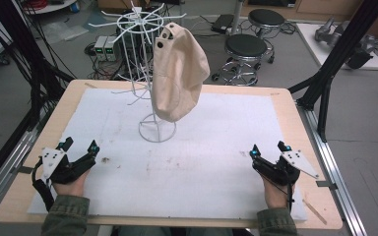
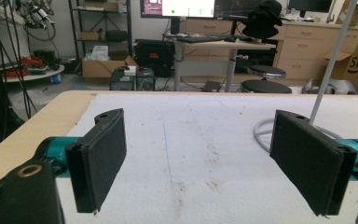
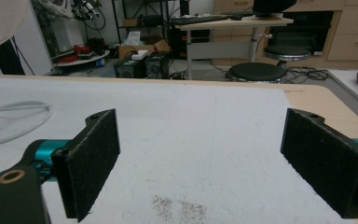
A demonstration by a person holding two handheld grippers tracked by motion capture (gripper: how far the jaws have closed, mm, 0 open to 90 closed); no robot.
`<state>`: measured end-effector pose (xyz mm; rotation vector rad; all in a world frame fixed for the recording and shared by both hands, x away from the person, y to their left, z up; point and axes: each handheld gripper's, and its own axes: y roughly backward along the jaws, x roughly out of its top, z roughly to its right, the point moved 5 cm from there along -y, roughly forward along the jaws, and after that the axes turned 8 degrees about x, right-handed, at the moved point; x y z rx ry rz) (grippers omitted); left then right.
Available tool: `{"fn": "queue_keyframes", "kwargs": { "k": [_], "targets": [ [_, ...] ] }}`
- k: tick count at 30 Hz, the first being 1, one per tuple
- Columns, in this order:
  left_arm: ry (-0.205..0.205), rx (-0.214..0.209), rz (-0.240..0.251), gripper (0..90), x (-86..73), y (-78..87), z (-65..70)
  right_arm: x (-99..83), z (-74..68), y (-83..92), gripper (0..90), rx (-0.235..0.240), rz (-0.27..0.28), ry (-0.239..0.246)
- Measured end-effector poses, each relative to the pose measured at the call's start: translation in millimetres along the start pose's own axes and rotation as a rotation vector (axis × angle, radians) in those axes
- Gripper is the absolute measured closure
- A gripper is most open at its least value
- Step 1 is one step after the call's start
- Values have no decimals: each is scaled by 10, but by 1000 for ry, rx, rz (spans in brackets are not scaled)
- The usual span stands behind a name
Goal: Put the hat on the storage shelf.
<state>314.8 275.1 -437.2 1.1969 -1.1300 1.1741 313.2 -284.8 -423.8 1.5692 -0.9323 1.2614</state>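
Cream hat (image 1: 179, 73) hangs well beyond both open hand-held grippers

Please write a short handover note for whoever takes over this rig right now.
Left tool: open, empty, resting near the table's left edge.
Right tool: open, empty, resting near the right edge.
Cream cap: hanging on the white wire rack, which stands on the white mat toward the far middle.
Done: nothing visible yet; neither tool touches the cap or rack.
Left: probably reach for the cap and handle it on the rack.
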Motion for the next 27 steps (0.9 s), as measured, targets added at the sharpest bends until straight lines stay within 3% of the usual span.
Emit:
{"fn": "queue_keyframes", "kwargs": {
  "k": [27],
  "targets": [
    [-1,-12,-12,189,-15,-4,19,-30,24,-4,109,-5,-27,-17]
  ]
}}
